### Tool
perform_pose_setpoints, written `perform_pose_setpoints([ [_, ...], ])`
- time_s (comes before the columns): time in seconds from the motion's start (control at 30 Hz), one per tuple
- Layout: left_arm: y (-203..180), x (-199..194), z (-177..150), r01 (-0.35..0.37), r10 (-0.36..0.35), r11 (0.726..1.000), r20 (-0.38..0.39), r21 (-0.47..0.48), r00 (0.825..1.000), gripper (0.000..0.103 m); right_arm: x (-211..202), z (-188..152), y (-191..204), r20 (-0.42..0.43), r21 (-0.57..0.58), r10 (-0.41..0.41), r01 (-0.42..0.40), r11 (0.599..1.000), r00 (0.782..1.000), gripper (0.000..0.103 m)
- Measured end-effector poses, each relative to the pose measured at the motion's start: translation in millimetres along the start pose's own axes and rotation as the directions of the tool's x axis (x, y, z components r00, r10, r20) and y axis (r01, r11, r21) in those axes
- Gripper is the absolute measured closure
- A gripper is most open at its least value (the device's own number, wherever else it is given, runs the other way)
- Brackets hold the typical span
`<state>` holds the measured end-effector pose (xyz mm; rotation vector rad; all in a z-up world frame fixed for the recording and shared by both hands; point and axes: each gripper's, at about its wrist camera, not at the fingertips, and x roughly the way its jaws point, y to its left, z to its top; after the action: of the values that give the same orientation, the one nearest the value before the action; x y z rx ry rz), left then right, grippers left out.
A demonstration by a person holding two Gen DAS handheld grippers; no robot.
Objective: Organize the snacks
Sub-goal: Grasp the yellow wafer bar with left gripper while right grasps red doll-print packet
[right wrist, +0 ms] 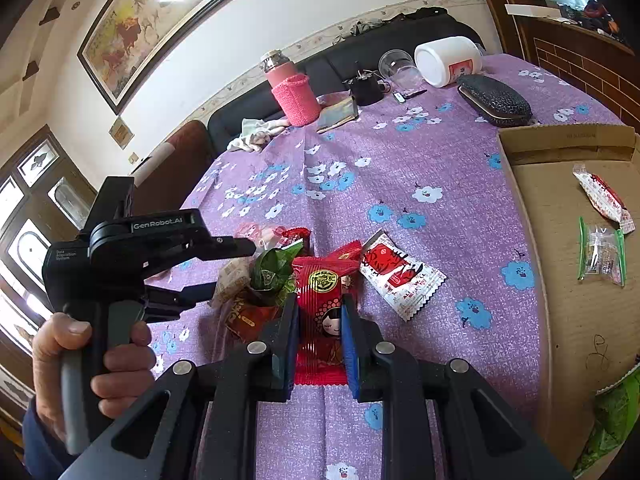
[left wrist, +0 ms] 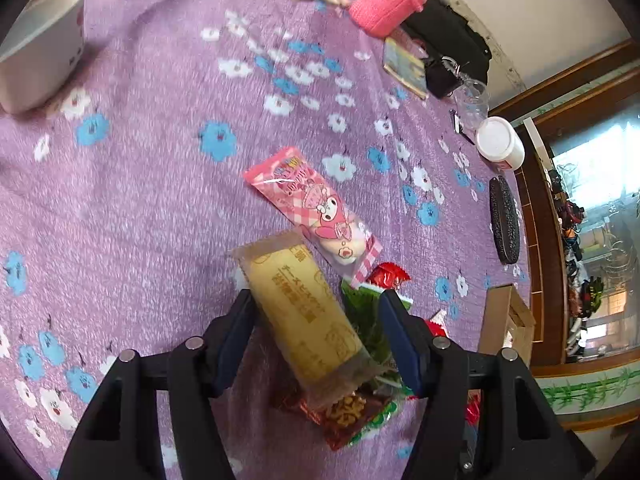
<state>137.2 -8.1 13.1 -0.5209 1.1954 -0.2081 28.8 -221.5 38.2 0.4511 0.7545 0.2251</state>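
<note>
Right wrist view: the right gripper (right wrist: 319,322) has its fingers narrowed on either side of a red snack packet (right wrist: 322,312) printed with a doll face; the pads look to be touching it, and the packet rests on the purple flowered counter (right wrist: 400,168). Step in hand, as I judge it: picking this packet from the pile for the cardboard box (right wrist: 560,280).

- Next move calls for: a lift clear of the pile, then a carry right over the box wall.
- Box: already holds a red-and-white packet (right wrist: 604,200) and a clear green-edged packet (right wrist: 600,256).
- Just beside the held packet: a white-and-red sachet (right wrist: 400,276), a green packet (right wrist: 274,270) and smaller red packets, some overlapping; they could drag along.

Left wrist view: the left gripper (left wrist: 316,332) has fingers wide apart around a yellow biscuit bar (left wrist: 304,312). Whether either pad touches it I cannot tell; the frame is blurred.

- Beyond the bar: a pink cartoon packet (left wrist: 316,204) flat on the cloth.
- Farther off, well apart: a pink-sleeved flask (right wrist: 294,94), white jar (right wrist: 448,60), black case (right wrist: 494,100), white bowl (left wrist: 44,48).
</note>
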Motion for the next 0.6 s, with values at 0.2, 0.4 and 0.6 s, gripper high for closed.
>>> perform_pose_setpoints([
  [0.2,11.6,-1.5,-11.7,0.055,-0.056,0.998,0.022,0.041,0.998,0.085,1.4,-0.4,-0.2,-0.009,0.009,0.008,-0.008,1.000,1.000,0.082],
  [0.4,28.5,-16.2,-41.9,0.096,-0.104,0.990,0.068,0.107,0.992,0.094,4.9,0.0,0.0,-0.018,0.003,0.013,-0.013,1.000,1.000,0.082],
  [0.6,24.1,-31.0,-51.5,0.100,-0.127,0.978,0.141,0.181,0.982,0.094,9.3,-4.6,10.1,-0.030,-0.046,0.017,-0.018,0.999,0.999,0.082],
])
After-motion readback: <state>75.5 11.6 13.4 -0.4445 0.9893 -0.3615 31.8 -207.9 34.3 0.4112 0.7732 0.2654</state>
